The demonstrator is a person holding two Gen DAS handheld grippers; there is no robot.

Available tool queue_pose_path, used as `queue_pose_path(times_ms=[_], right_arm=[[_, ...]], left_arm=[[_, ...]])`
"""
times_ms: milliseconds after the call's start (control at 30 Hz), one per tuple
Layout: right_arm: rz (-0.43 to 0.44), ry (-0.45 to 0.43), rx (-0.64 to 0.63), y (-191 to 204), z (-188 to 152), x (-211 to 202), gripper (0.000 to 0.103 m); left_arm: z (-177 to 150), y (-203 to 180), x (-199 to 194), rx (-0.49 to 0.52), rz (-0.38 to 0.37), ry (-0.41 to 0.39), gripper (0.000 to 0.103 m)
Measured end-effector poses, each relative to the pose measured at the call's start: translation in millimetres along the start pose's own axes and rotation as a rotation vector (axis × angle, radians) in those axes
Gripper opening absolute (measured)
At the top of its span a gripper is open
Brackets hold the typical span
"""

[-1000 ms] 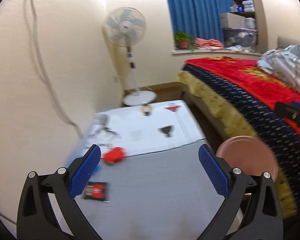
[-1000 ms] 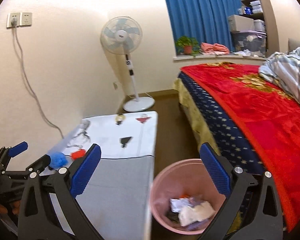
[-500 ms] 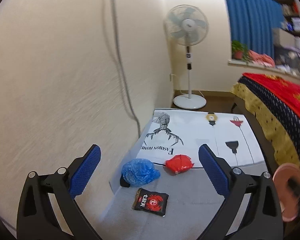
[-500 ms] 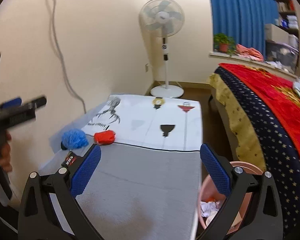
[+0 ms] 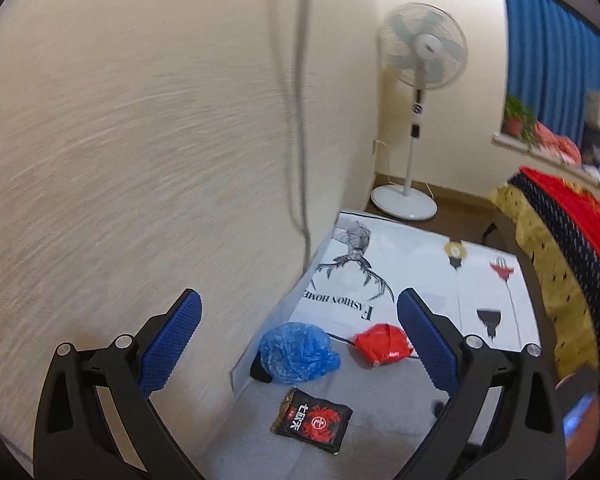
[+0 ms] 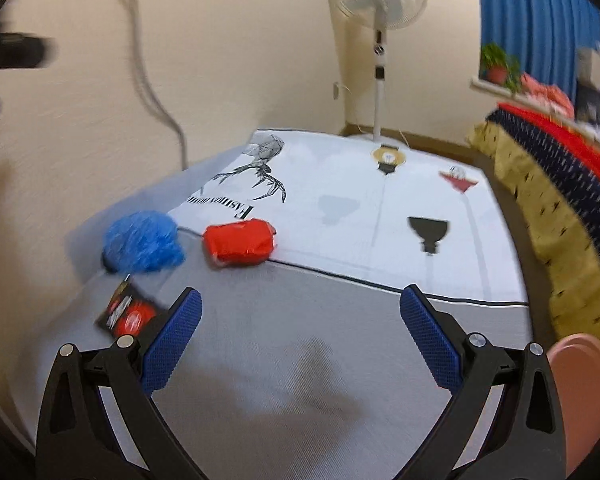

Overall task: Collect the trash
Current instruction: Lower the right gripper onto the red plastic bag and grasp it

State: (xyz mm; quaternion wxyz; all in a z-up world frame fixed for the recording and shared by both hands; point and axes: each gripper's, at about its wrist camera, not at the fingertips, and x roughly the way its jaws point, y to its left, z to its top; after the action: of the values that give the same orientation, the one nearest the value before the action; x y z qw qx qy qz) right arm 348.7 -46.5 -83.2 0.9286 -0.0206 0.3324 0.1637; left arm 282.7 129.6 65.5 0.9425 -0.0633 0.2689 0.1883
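Left wrist view: left hand-held gripper (image 5: 298, 336) released, jaws wide apart, nothing between them, hovering over the near left part of the counter (image 5: 380, 432) by the wall. Just past the jaws lie three trash pieces: black packet (image 5: 312, 420) with red print flat on the grey cloth, nearest; blue bag (image 5: 296, 352) crumpled beyond it at the counter's wall edge; red bag (image 5: 382, 345) just right of the blue one, on the seam where the grey cloth meets the white printed cloth (image 5: 420, 272). All three apart from the pads. Fan (image 5: 422, 80) stands on the floor past the counter; bed (image 5: 560, 232) on the right.

Right wrist view: right hand-held gripper (image 6: 300, 340) also released, jaws wide, holding nothing, above the grey cloth mid-counter. Black packet (image 6: 126, 314) sits just left of its left pad (image 6: 172, 344), blurred. Blue bag (image 6: 144, 242) and red bag (image 6: 240, 242) farther out, side by side, near but apart. Pink bin (image 6: 580, 396) rim shows at lower right beside the counter, by the bed (image 6: 560, 200). Fan (image 6: 380, 4) at the back.
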Motion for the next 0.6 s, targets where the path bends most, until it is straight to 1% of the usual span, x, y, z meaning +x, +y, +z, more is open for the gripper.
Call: queue_pose_path(times_ms=[100,233,367,433,533,567,600], right_arm=[[0.018,0.005,-0.009,16,10,30,0.098],[0.036,0.036,-0.029,38,20,68,0.098],[0.033,0.054,-0.037,50,22,91,0.098],[0.035,0.107,-0.047,56,24,106,0.098],[0.037,0.141,-0.048,59,26,116,0.096],[0.041,0.148,-0.050,59,25,117,0.089],[0.041,0.149,-0.047,59,26,119,0.072]], left_arm=[[4,11,-1,-0.019,0.019,-0.024,0.095],[5,12,3,-0.016,0.018,-0.021,0.095],[5,12,4,-0.004,0.023,-0.031,0.095],[5,11,4,0.007,0.022,-0.033,0.095],[5,10,5,0.020,0.028,-0.036,0.095],[5,10,6,0.022,0.029,-0.036,0.095],[5,10,5,0.023,0.030,-0.037,0.095]])
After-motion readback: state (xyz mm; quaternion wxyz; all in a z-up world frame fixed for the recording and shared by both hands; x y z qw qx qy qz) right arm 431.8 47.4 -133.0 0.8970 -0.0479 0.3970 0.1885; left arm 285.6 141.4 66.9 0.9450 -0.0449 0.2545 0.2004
